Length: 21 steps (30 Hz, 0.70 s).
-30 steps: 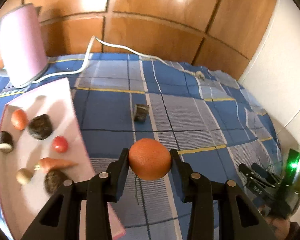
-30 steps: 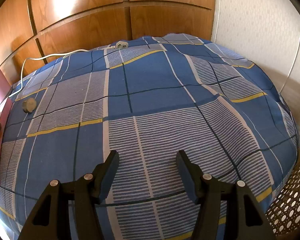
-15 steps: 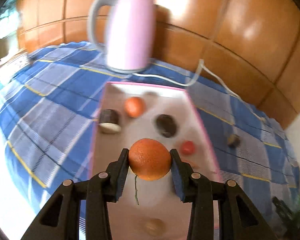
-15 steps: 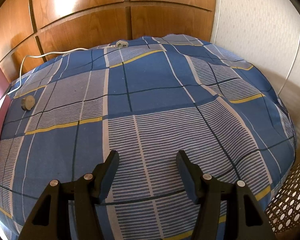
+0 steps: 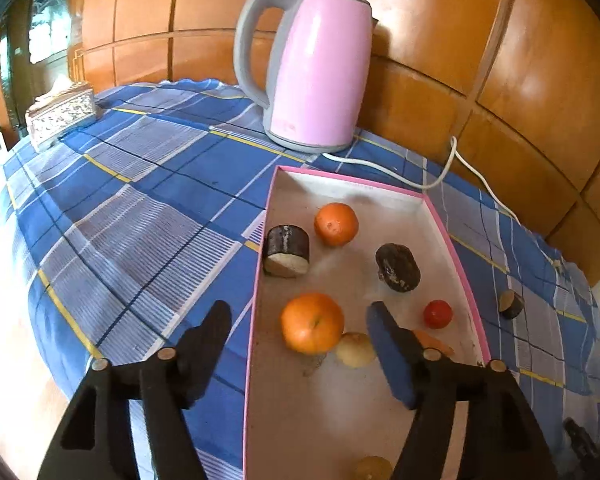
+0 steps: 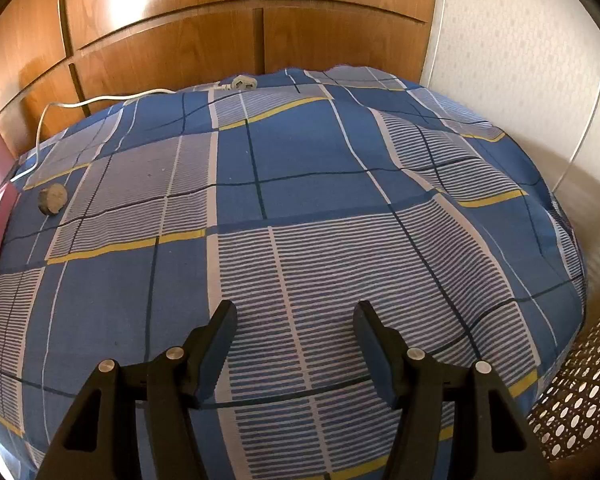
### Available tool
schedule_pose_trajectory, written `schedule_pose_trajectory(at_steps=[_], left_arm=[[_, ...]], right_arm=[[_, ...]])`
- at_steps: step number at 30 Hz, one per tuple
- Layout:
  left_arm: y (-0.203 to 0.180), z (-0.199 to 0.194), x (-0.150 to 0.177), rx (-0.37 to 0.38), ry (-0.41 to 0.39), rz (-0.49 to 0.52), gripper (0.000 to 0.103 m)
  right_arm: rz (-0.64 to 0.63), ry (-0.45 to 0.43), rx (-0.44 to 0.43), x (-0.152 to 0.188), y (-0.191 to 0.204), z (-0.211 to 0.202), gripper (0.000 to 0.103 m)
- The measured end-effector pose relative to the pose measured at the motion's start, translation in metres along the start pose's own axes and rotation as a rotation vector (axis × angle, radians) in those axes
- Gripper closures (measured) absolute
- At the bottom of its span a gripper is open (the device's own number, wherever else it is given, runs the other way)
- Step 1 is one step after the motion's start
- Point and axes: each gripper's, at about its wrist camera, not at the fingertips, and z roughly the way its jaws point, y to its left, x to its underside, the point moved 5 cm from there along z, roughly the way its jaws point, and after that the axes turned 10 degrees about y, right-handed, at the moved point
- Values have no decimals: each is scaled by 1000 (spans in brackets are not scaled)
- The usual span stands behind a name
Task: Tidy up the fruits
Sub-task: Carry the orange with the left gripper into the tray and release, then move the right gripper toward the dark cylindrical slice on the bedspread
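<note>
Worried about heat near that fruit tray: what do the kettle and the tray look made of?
Kettle: glossy pink shell, likely painted metal or plastic, given the bright sheen; matte grey handle looks plastic. Tray: probably cardboard, with thin pink walls and a dull, scuffed floor.

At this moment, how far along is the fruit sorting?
Done: the tray already holds two oranges, a small tomato and other pieces. In hand: the left gripper is opening around the nearer orange, which sits in the tray. Left: one cut piece lies on the cloth beside the tray. The right gripper is open, empty.
</note>
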Motion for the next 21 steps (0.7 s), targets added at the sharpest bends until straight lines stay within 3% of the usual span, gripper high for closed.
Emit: schedule_pose_trajectory(at_steps=[8,21], left_arm=[[-8,-29,11,-49,-91,5,3],[-8,-41,28,-85,-91,-18,0]], right_arm=[[-1,3,7,0,1,0,41],[0,1,1,3,2,-1,37]])
